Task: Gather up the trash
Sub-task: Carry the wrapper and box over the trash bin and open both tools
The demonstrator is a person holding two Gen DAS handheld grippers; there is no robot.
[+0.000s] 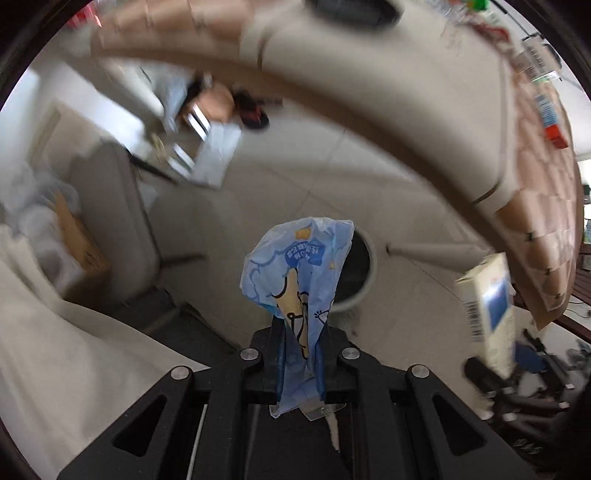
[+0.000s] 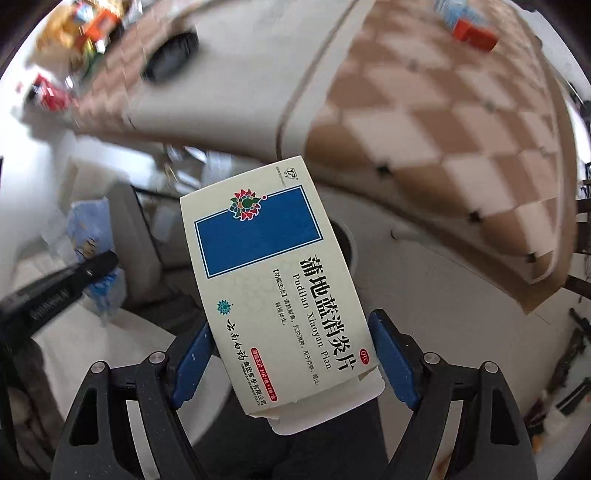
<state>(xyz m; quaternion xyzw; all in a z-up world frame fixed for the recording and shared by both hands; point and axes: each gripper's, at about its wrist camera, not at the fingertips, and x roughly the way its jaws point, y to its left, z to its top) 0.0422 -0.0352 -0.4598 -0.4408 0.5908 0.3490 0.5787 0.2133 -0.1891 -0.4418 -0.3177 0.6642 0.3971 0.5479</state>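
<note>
My left gripper [image 1: 301, 328] is shut on a crumpled blue plastic snack wrapper [image 1: 295, 273], held in the air over the floor. Behind the wrapper a round white bin with a dark opening [image 1: 360, 266] stands on the floor. My right gripper [image 2: 291, 328] is shut on a cream and blue medicine box [image 2: 273, 280], held tilted above the same bin [image 2: 349, 243]. The box also shows in the left wrist view [image 1: 491, 306], at the right. The left gripper with the wrapper [image 2: 92, 236] shows at the left of the right wrist view.
A table with a brown checkered cloth [image 2: 443, 122] curves over the top and right of both views, with an orange box [image 2: 474, 33] and packets on it. A grey sofa edge [image 1: 118, 221], a cardboard box [image 1: 79, 236] and floor clutter lie to the left.
</note>
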